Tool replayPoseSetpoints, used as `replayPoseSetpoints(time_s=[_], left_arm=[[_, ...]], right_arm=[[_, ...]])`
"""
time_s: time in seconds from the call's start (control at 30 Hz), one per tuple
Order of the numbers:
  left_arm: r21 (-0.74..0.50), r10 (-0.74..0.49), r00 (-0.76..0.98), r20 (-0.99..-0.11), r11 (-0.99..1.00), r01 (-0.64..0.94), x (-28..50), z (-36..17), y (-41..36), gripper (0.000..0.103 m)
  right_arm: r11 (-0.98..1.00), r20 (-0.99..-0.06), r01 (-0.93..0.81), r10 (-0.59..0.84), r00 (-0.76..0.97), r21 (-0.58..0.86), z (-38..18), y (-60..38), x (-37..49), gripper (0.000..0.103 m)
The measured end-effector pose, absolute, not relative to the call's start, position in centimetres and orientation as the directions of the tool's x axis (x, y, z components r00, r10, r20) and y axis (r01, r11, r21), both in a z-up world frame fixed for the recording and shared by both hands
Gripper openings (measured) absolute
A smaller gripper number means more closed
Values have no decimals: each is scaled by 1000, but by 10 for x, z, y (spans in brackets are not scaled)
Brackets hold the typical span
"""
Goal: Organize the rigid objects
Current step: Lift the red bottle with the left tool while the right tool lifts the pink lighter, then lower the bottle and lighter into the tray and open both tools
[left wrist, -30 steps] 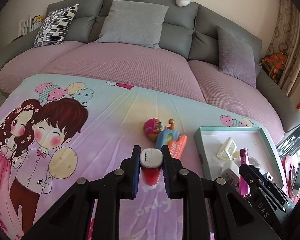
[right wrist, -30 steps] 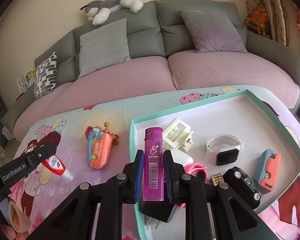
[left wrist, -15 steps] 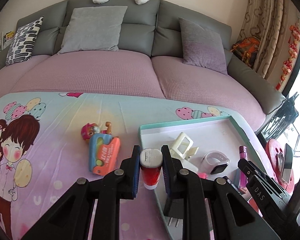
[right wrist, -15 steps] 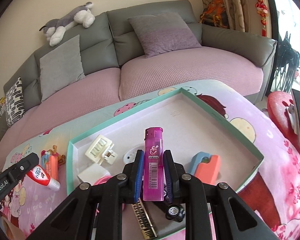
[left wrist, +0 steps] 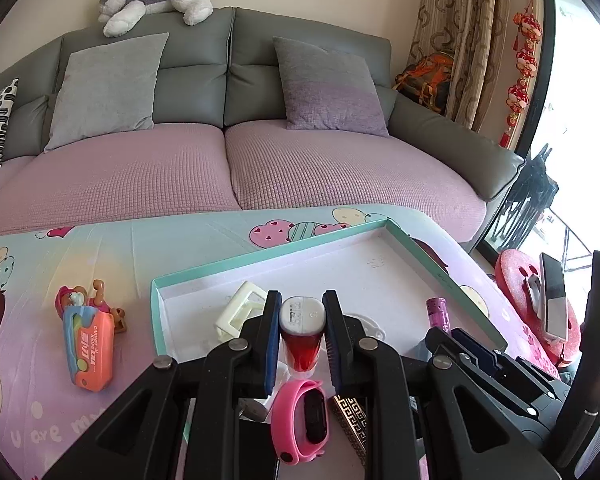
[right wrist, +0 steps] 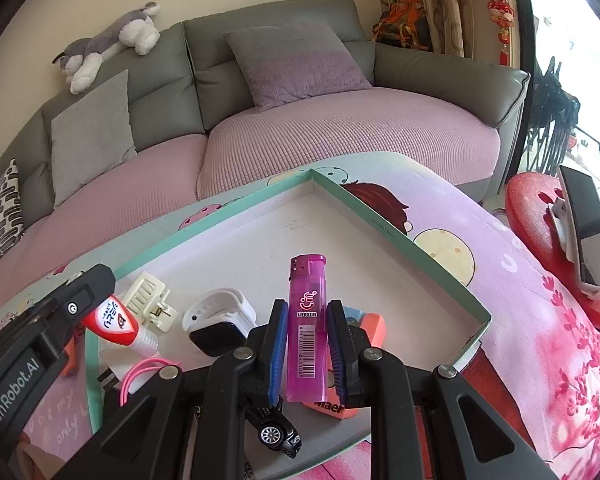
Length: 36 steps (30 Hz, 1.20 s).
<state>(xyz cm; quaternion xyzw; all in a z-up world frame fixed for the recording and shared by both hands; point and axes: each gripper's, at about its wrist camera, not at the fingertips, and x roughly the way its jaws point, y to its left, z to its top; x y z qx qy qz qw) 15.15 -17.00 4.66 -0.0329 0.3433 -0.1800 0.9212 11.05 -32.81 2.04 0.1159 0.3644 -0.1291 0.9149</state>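
**Holding two small things above the tray**

Gripping a purple lighter [right wrist: 306,328] upright, the right tongs [right wrist: 307,354] are clenched on its lower half, poised over the near part of the mint-rimmed tray [right wrist: 428,252]. The left tongs [left wrist: 302,334] are likewise clenched, on a small red tube with a white cap [left wrist: 302,338], above the tray's near left corner.

Below them lie a white watch [right wrist: 220,320], a cream hair clip [right wrist: 148,300], a pink band [left wrist: 302,416], a toy car [right wrist: 278,428] and an orange-and-blue case [right wrist: 364,328]. A second such case [left wrist: 88,352] sits outside, on the cartoon-printed cloth over the surface.

Risks, as I judge them: the lighter is tall and held low, so a careless release could tip it onto the watch or car; the two tongs sit close together (a bump is possible); the crowded near end leaves little bare floor.

Legible: a barcode and a logo on the lighter, "GenRobot.AI" on the left tongs, "CARROT KNIFE" on the outside case.
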Motion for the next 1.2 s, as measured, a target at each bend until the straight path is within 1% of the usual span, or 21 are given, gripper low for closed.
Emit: replayPoseSetpoints(time_s=[0.3, 0.37, 0.5, 0.53, 0.57, 0.6, 0.63, 0.67, 0.7, 0.73, 0.77, 0.83, 0.9, 0.97, 1.0, 1.03, 1.07, 1.2], left_arm=[[-186, -355, 682, -639, 932, 311, 157, 40, -172, 22], [-183, -349, 677, -648, 934, 307, 158, 38, -171, 25], [-197, -343, 670, -658, 937, 287, 160, 35, -165, 35], [-197, -340, 670, -660, 939, 282, 160, 35, -164, 39], [-197, -335, 670, -662, 941, 275, 160, 36, -162, 41], [-197, -329, 671, -665, 943, 268, 161, 36, -160, 47], [-196, -320, 672, -667, 946, 257, 161, 37, -157, 55], [-193, -308, 675, -671, 951, 243, 161, 37, -154, 60], [-188, -293, 679, -673, 956, 226, 162, 38, -151, 66], [-181, -276, 684, -675, 961, 209, 162, 39, -147, 72], [-174, -259, 689, -677, 966, 192, 163, 39, -144, 75], [-155, -218, 693, -687, 976, 153, 164, 38, -137, 83], [-132, -172, 695, -698, 985, 111, 166, 35, -129, 85], [-118, -130, 690, -712, 991, 66, 169, 32, -121, 85], [-114, -114, 684, -721, 992, 46, 171, 29, -116, 89], [-113, -101, 676, -730, 993, 27, 172, 27, -112, 96], [-114, -92, 668, -738, 993, 11, 174, 25, -107, 97], [-114, -60, 649, -759, 993, -42, 177, 19, -91, 97]], right_arm=[[946, -704, 306, -146, 696, 107, 19, -322, 114, 22], [948, -709, 303, -145, 691, 101, 18, -321, 115, 22], [946, -714, 305, -141, 686, 107, 17, -321, 115, 23], [946, -715, 307, -141, 685, 107, 17, -322, 115, 25], [945, -716, 309, -143, 683, 107, 17, -322, 115, 32], [944, -717, 311, -143, 682, 107, 16, -321, 115, 37], [944, -716, 311, -142, 683, 110, 17, -321, 114, 47], [944, -715, 311, -141, 685, 112, 17, -321, 114, 53], [944, -714, 310, -140, 686, 113, 17, -320, 114, 55], [944, -713, 310, -140, 687, 113, 18, -320, 114, 59], [944, -712, 310, -141, 688, 111, 18, -319, 115, 64], [946, -713, 305, -140, 687, 108, 17, -318, 116, 66], [949, -716, 299, -138, 685, 103, 17, -316, 117, 69], [951, -717, 294, -140, 683, 94, 16, -314, 118, 75], [952, -716, 291, -141, 683, 91, 16, -313, 118, 77], [953, -716, 289, -141, 684, 88, 16, -313, 118, 82], [954, -715, 286, -140, 685, 87, 16, -312, 118, 88], [957, -712, 282, -148, 686, 72, 17, -308, 119, 98]])
